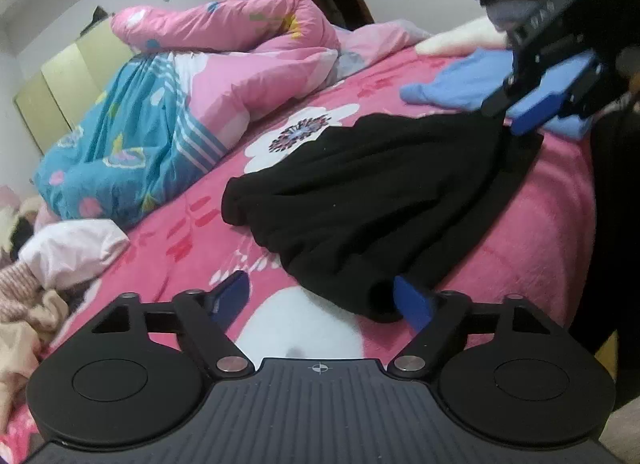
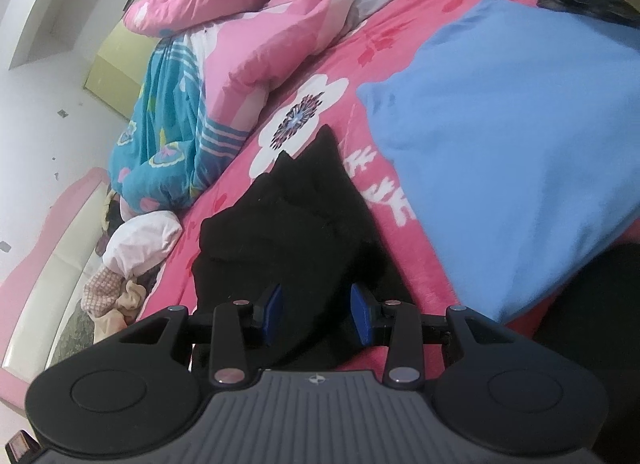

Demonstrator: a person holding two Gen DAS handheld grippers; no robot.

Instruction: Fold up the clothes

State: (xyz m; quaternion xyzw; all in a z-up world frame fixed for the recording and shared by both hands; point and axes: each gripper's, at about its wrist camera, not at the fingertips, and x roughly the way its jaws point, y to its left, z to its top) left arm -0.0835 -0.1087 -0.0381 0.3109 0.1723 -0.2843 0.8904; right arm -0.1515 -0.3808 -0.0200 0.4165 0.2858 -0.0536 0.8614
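Note:
A black garment (image 1: 360, 192) lies crumpled on the pink flowered bedspread (image 1: 540, 232). My left gripper (image 1: 322, 300) is open wide at its near edge, and a fold of the black cloth rests against the inside of the right-hand finger (image 1: 412, 304). My right gripper (image 1: 520, 112) is at the garment's far corner, where the cloth rises towards it. In the right wrist view the black garment (image 2: 304, 216) runs between the narrowed fingers of the right gripper (image 2: 316, 314), which is shut on bunched cloth.
A light blue garment (image 2: 500, 136) lies flat just right of the black one. A rolled pink and blue quilt (image 1: 172, 104) fills the far side of the bed. Loose clothes (image 1: 60, 256) are heaped at the left. A person's dark clothing (image 1: 612, 224) borders the right edge.

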